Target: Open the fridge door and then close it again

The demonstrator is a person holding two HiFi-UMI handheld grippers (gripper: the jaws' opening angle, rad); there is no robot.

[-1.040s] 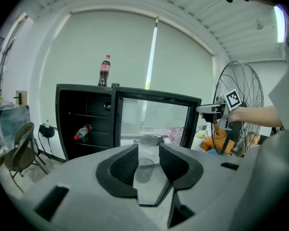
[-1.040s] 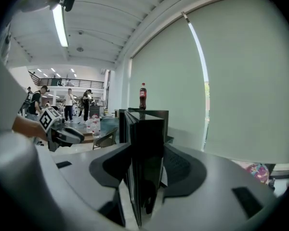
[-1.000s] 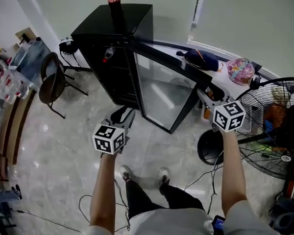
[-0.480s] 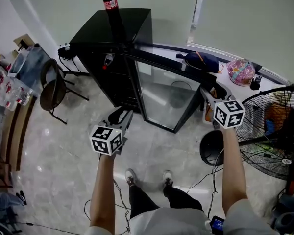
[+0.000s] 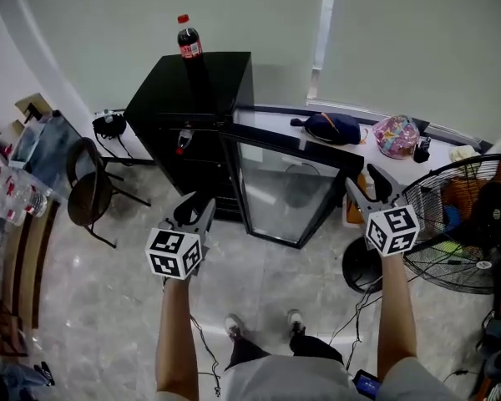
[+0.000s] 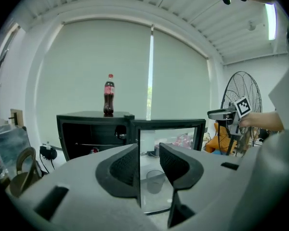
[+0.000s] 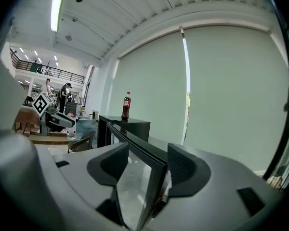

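The black mini fridge (image 5: 192,82) stands by the wall, and its glass door (image 5: 284,195) is swung wide open towards me. A cola bottle (image 5: 188,40) stands on top. My right gripper (image 5: 366,184) is at the door's free edge. In the right gripper view its jaws (image 7: 147,165) are opening; the door's edge (image 7: 151,177) shows between them and the pads are clear of it. My left gripper (image 5: 194,205) hangs in front of the fridge and holds nothing. In the left gripper view its jaws (image 6: 148,160) stand apart, with the fridge (image 6: 86,134) and door beyond.
A dark chair (image 5: 88,186) stands left of the fridge. A large floor fan (image 5: 463,220) is on the right. The window sill (image 5: 271,122) carries a dark bag (image 5: 334,126) and a pink bag (image 5: 397,134). Cables (image 5: 200,341) trail on the floor by my feet.
Both grippers have risen, the left one also drifting left. The view has pulled back from the fridge. The door stays open at about the same angle.
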